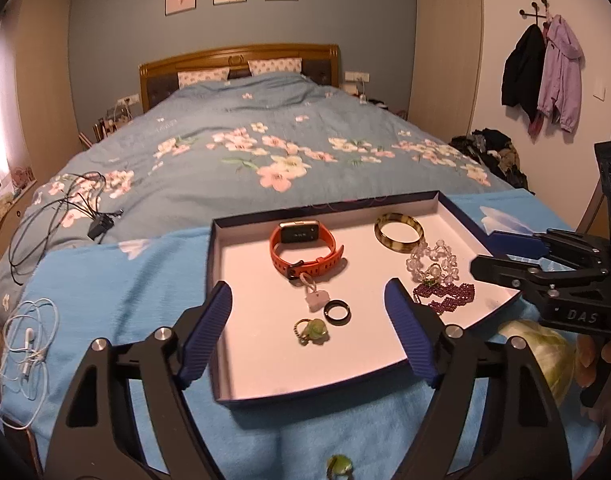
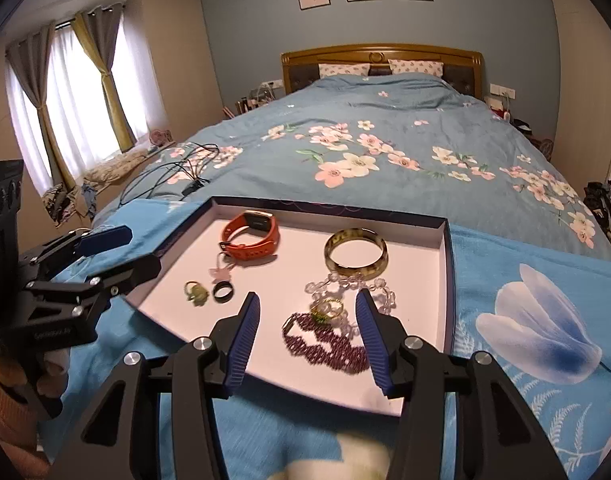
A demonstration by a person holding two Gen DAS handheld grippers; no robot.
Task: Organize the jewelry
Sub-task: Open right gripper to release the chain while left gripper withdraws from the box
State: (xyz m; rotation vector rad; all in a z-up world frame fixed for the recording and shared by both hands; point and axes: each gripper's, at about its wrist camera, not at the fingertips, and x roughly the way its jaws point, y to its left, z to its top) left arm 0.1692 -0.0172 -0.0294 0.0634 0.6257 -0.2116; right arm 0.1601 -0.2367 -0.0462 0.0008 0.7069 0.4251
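Blue floral bedding (image 1: 265,128) is spread beneath a shallow tray (image 1: 221,320) in which the jewelry is laid: an orange watch (image 1: 305,246) at 12 o'clock, a bangle (image 1: 399,230) at 2, purple beads (image 2: 329,344) at 4. Left gripper (image 1: 309,332) and right gripper (image 2: 307,334) are held with jaws apart, apparently empty.

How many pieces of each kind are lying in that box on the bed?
Watches: 1, the orange watch
Bangles: 1, the amber bangle
Beaded bracelets: 2, the clear bead bracelet and the purple bead bracelet
Rings: 3, the black ring, green stone ring and gold ring
Charms: 1, the pink charm
Total: 8
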